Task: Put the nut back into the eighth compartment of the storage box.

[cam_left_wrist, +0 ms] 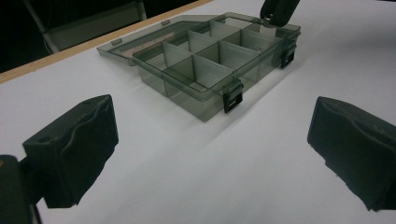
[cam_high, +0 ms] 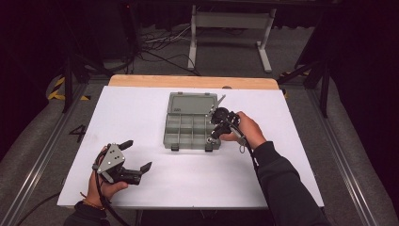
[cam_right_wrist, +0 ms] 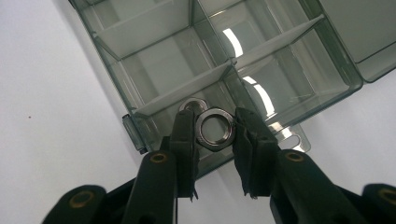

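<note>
A metal nut (cam_right_wrist: pixel 214 129) is being clamped between the two black jaws of the right gripper (cam_right_wrist: pixel 214 135), which is being held over the near right corner of a clear compartment box (cam_high: pixel 192 127). In the right gripper view, the nut is being gripped on its flat sides, with its hole facing the camera, and a second nut (cam_right_wrist: pixel 192 103) is being partly hidden behind it, lying in the corner compartment below. In the high view, the right gripper (cam_high: pixel 212 137) is being pointed down at that corner by the right hand (cam_high: pixel 248 129), its cable trailing toward the sleeve.

The box is being left open on the white table (cam_high: pixel 141 108), its lid (cam_high: pixel 193 102) lying flat behind it and two dark latches (cam_left_wrist: pixel 232 97) showing on its front wall.

Well apart from the box, near the front left of the table, the left gripper (cam_high: pixel 136 155) is being held by the left hand (cam_high: pixel 106 181) with its jaws spread wide and nothing between them; in the left gripper view they are being aimed at the box across bare table.
</note>
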`<state>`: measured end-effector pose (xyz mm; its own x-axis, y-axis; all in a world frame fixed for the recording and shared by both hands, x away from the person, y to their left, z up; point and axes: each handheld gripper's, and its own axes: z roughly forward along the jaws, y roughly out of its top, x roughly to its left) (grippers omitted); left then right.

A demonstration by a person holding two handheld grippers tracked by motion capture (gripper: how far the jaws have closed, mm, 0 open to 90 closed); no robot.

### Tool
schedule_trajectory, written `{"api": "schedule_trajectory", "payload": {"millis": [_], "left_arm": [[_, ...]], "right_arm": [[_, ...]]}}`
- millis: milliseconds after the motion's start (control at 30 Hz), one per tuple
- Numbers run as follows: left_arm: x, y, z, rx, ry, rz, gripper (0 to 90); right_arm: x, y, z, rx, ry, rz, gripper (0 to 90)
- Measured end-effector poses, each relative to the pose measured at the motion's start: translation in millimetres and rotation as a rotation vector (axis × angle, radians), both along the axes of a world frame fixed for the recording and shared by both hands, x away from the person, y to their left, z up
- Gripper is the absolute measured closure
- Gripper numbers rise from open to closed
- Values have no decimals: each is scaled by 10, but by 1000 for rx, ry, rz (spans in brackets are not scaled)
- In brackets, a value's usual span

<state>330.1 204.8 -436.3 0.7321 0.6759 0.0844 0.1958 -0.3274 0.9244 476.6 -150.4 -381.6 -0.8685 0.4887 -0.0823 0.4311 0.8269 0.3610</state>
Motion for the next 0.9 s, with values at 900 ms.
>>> {"api": "schedule_trajectory", "payload": {"millis": [900], "left_arm": [[5,-2,-13,3,8,2,25]], "right_arm": [[-146,-108,138,78,-47,-1,650]]}}
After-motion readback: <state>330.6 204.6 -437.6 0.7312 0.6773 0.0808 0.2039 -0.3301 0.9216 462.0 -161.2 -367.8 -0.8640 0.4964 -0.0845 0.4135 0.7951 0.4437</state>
